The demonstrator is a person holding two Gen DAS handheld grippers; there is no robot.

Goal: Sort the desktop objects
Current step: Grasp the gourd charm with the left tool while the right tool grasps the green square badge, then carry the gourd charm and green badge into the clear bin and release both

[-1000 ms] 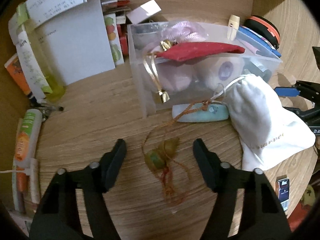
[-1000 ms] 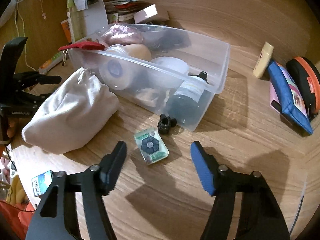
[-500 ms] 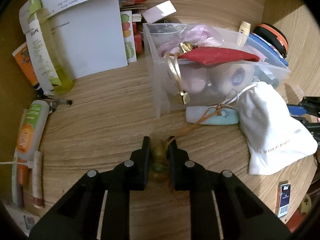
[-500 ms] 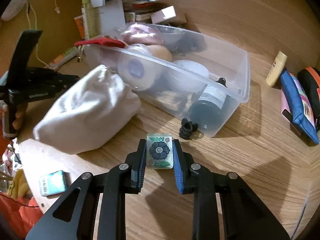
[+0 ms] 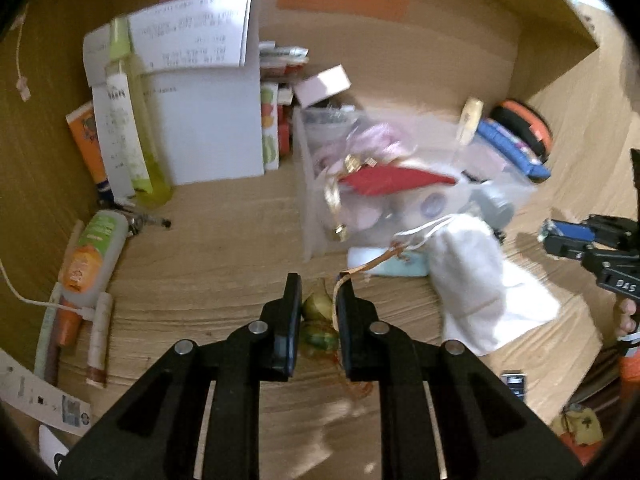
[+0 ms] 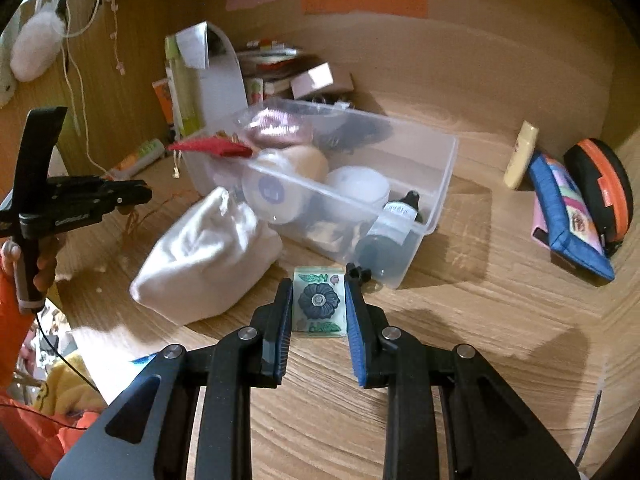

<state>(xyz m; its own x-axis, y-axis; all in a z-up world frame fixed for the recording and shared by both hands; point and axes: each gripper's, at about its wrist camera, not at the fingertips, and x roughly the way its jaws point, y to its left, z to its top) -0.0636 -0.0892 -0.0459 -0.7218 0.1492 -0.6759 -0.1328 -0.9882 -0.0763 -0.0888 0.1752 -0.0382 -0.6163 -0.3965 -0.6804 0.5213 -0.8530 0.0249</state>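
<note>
Both grippers loaded: left gripper (image 5: 318, 312) clenched on a green-gold tasselled charm (image 5: 318, 322), right gripper (image 6: 318, 306) pinching a translucent flower-printed tile (image 6: 319, 306). Ahead, the clear plastic bin (image 6: 436, 184) sits half-filled; white drawstring pouch (image 6: 204, 264) unsorted.

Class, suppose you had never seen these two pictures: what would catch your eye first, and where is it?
First, the right gripper shut on a flower-patterned block in the foreground. Then the left gripper pinching a green charm with orange cords. Behind both stands the crammed clear bin, a white pouch against it.
</note>
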